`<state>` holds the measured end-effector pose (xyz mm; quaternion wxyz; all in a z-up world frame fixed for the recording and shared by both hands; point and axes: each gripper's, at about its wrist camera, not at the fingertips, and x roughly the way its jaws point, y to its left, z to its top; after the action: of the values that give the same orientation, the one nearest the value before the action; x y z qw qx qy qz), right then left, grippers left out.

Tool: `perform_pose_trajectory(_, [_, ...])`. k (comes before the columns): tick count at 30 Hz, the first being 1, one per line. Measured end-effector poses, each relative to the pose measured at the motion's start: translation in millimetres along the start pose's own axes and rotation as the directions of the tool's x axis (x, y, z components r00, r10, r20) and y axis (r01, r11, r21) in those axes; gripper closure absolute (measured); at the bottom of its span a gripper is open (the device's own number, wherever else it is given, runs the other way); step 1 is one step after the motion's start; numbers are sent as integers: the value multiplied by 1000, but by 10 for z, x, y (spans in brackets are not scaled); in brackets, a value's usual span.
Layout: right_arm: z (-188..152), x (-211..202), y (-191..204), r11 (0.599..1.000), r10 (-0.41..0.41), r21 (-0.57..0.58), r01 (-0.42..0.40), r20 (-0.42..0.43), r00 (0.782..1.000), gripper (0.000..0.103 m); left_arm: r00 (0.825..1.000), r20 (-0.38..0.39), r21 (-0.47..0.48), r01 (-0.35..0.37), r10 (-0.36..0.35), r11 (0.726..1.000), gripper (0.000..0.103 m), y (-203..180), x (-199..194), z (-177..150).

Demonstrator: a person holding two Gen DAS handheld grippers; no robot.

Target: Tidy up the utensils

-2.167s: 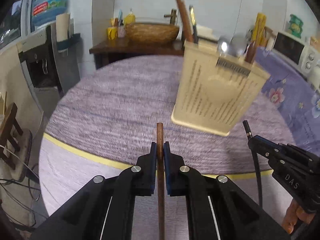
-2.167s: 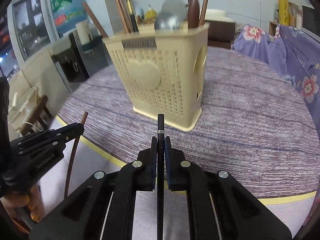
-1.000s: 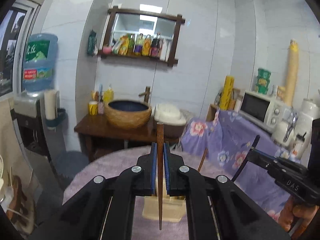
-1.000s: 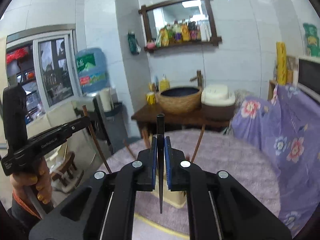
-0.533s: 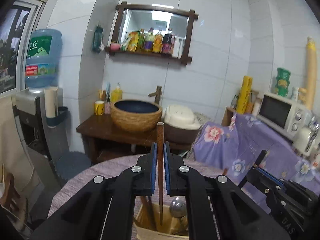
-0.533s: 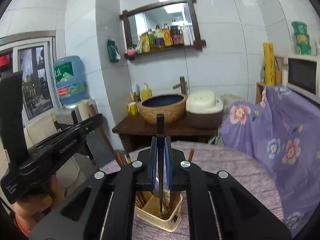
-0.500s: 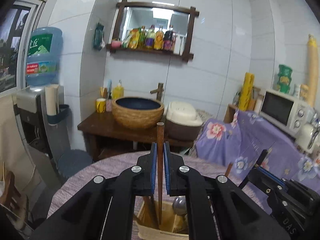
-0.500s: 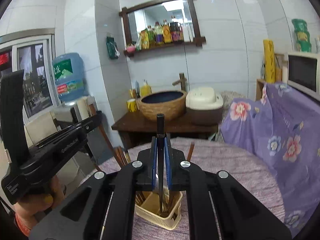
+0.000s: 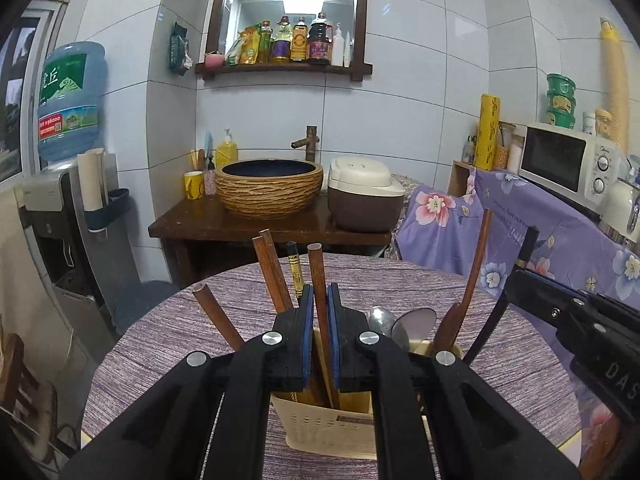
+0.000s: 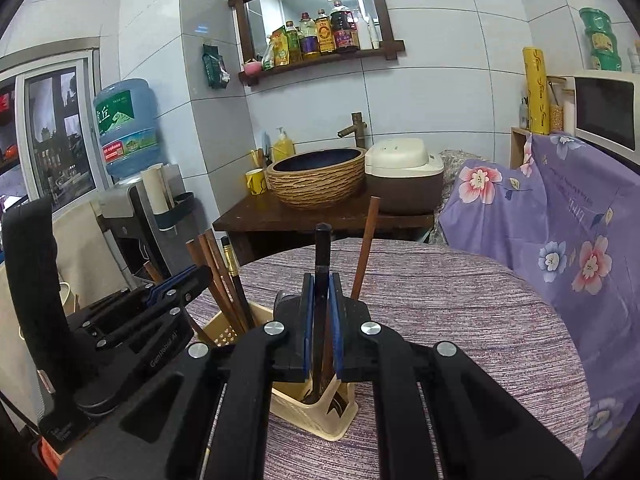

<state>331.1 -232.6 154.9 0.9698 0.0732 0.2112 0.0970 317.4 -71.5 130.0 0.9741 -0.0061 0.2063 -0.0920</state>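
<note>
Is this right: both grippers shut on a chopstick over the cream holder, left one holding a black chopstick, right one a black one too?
Not quite. The left gripper holds a brown wooden chopstick, as the left wrist view shows. The right gripper does hold a black chopstick, both over the cream holder.

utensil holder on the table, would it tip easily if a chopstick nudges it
Probably somewhat: the utensil holder looks like thin perforated plastic, so light. It stands tall and narrow, and the long chopsticks and spoons lean above its rim, likely raising its balance point.
</note>
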Motion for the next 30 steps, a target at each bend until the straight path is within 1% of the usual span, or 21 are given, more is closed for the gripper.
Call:
perform_pose_trajectory(2, [-11,-36,-1,1000,15,-1,-15,16,1000,94,1000,8,-3,10,-10,1000,95,11,-40,11])
perform_pose_trajectory(3, [-19,-67,0,1000,18,-4,-17,26,1000,90,1000,13,-1,14,-14,1000,94,6,-55,14])
perform_pose_trajectory(4, [-23,-95,5,1000,14,-6,-14,35,999,75,1000,24,8,16,-16,1000,94,5,-100,12])
perform_pose_trajectory(5, [-33,-142,1,1000,12,-8,-11,50,999,63,999,34,18,15,-15,1000,93,3,-142,3])
perform_pose_trajectory(6, [-52,-217,1,1000,9,-9,-8,78,997,39,999,43,28,17,-18,999,88,-1,-188,-11])
perform_pose_trajectory(7, [-66,-287,3,1000,1,-10,0,107,994,32,998,53,35,21,-23,999,78,1,-249,-28])
perform_pose_trajectory(8, [-88,-357,6,1000,-11,-13,12,131,991,32,998,62,37,25,-27,999,71,5,-304,-51])
perform_pose_trajectory(9, [-108,-422,9,1000,-20,-18,23,143,990,32,997,77,36,29,-32,999,55,24,-384,-80])
perform_pose_trajectory(10, [-139,-496,8,999,-30,-20,33,150,988,28,995,98,32,30,-33,999,41,52,-476,-122])
perform_pose_trajectory(11, [-176,-558,2,999,-39,-17,42,154,987,25,993,117,28,25,-28,999,34,73,-551,-163])
perform_pose_trajectory(12, [-219,-626,-8,998,-51,-13,54,160,986,16,990,142,29,15,-19,999,23,106,-657,-224])
perform_pose_trajectory(13, [-305,-710,-10,997,-66,-19,70,166,984,11,987,162,36,8,-14,999,15,137,-760,-292])
perform_pose_trajectory(14, [-361,-758,-3,997,-71,-31,77,164,984,9,984,175,46,2,-10,999,11,153,-845,-357])
perform_pose_trajectory(15, [-439,-808,8,995,-76,-48,84,155,985,6,982,191,57,-6,-5,998,5,182,-949,-445])
perform_pose_trajectory(17, [-662,-907,35,991,-95,-83,107,136,986,6,978,210,78,-18,1,997,5,229,-1132,-642])
perform_pose_trajectory(19, [-899,-985,52,989,-106,-95,117,107,989,6,979,203,95,-24,4,995,5,258,-1254,-820])
perform_pose_trajectory(22, [-1311,-1123,84,990,-108,-82,115,80,991,6,982,189,76,-35,20,997,5,322,-1453,-1175])
perform_pose_trajectory(25, [-1738,-1289,194,984,-132,-109,141,85,988,6,981,181,44,-80,71,996,5,361,-1612,-1483])
perform_pose_trajectory(27, [-1991,-1404,285,978,-149,-134,162,102,984,6,980,181,20,-93,87,996,5,390,-1718,-1662])
perform_pose_trajectory(30, [-2266,-1539,379,974,-148,-155,162,103,984,6,978,180,-11,-107,108,994,5,419,-1859,-1864])
